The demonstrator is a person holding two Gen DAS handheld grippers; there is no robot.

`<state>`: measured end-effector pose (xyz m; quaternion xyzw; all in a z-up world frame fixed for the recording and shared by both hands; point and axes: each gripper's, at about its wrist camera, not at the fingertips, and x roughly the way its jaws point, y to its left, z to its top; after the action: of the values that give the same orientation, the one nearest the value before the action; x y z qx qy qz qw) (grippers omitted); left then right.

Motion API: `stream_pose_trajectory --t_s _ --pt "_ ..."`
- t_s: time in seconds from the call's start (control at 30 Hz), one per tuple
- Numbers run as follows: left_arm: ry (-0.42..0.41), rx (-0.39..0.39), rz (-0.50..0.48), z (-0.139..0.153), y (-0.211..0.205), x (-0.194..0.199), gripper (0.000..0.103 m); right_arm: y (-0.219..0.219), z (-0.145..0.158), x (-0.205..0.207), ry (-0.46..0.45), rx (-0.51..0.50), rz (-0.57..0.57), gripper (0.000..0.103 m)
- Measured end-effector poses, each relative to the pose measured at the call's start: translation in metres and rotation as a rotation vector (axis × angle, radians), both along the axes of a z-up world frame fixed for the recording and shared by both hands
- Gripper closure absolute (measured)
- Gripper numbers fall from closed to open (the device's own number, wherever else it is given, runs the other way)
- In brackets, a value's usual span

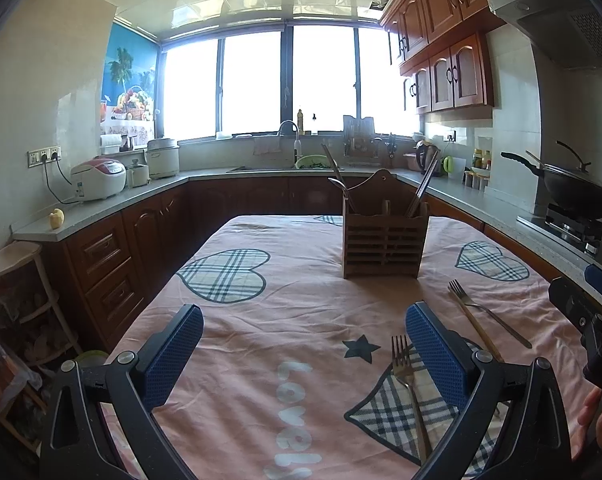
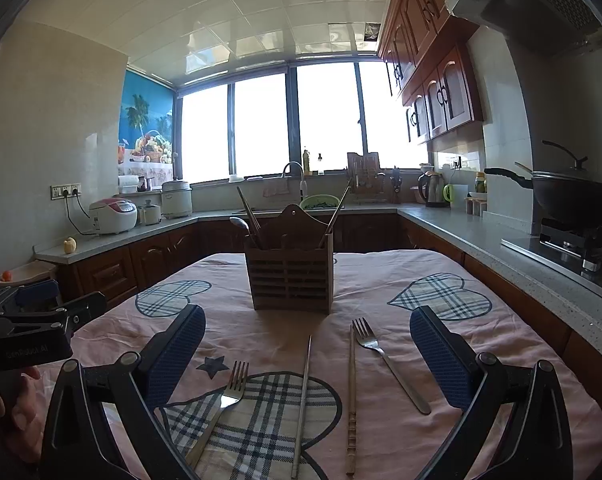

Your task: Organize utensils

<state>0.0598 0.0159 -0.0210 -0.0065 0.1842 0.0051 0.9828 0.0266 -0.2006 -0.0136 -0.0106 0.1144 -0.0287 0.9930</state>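
Note:
A wooden slatted utensil holder [image 2: 291, 276] stands mid-table, also in the left wrist view [image 1: 383, 240], with a spoon [image 2: 240, 223] and chopsticks [image 2: 335, 214] upright in it. On the pink cloth before it lie two forks [image 2: 389, 364] [image 2: 221, 404], a metal chopstick [image 2: 303, 404] and a wooden chopstick [image 2: 351, 400]. My right gripper [image 2: 307, 340] is open and empty above them. My left gripper [image 1: 305, 340] is open and empty, with one fork [image 1: 409, 384] beside its right finger and another fork [image 1: 487, 312] farther right.
The table [image 1: 301, 296] has a pink cloth with plaid hearts. Counters surround it: rice cookers [image 1: 99, 178] at left, a sink [image 1: 285, 166] at the back, a wok on a stove [image 2: 573, 200] at right. The left gripper shows at the right wrist view's left edge [image 2: 29, 320].

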Motion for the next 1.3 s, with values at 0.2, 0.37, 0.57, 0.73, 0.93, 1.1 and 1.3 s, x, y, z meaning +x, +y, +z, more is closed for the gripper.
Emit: stream_pose_trajectory --t_s 0.2,0.37,0.57,0.73,0.93,1.1,1.3 --pt "0.001 -0.008 0.002 0.002 0.001 -0.001 0.001 -0.001 0.001 -0.001 -0.002 -0.002 0.002 0.000" --pt "-0.006 -0.009 0.002 0.004 0.000 -0.004 0.001 -0.001 0.001 -0.001 0.003 -0.003 0.007 0.000" --pt "-0.011 -0.009 0.000 0.005 -0.002 -0.006 0.001 0.001 0.001 0.001 0.010 -0.006 0.011 0.000" --pt "-0.014 0.000 0.001 0.005 -0.004 -0.008 0.001 0.003 0.001 0.000 0.011 -0.010 0.015 0.000" --pt "-0.018 0.004 0.001 0.007 -0.006 -0.010 0.001 0.003 0.002 0.000 0.010 -0.009 0.016 0.000" --pt "-0.021 0.008 0.001 0.007 -0.008 -0.011 0.001 0.003 0.002 0.000 0.010 -0.009 0.017 0.000" --pt "-0.019 0.004 0.000 0.007 -0.008 -0.010 0.001 0.004 0.002 0.000 0.010 -0.008 0.020 0.000"
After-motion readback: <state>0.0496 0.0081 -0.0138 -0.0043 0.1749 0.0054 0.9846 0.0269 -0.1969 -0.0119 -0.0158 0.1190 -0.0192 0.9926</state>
